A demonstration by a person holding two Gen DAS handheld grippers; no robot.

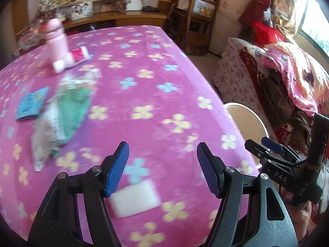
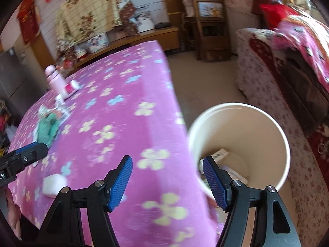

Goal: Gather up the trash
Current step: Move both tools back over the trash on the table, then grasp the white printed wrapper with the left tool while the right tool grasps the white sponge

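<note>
I am holding both grippers above the worktop [image 1: 156, 65] with the pink flowered cloth, and both are standing wide with nothing between the fingers. The left gripper [image 1: 162, 168] is hovering just above a white tissue [image 1: 135, 197], which is lying slightly below and between its fingers [image 1: 117, 168]. The right gripper [image 2: 167, 182] is sitting over the near right edge of the worktop, and its right finger is overlapping the rim of the white bin [image 2: 267, 123] that is standing on the floor just beside the worktop.

I am judging that the task is partly done: some printed paper scraps [image 2: 221, 154] are already lying at the bottom of the bin. More is left. Ahead and to the left of the left fingers I am seeing a heap of wrappers [image 1: 61, 113], green and clear, and a blue packet [image 1: 31, 103] just beside it. The frame is blurred there, so I cannot tell how many pieces are in the heap.

Further ahead a pink bottle [image 1: 56, 39] is standing upright, with a red and white tube [image 1: 71, 59] lying against its base. These are probably not trash, so I am planning to leave them alone. Nothing is blocking the way to the tissue. The bin is open on top and near, on the right side of both grippers, beside a sofa [image 2: 287, 92] with blankets.
</note>
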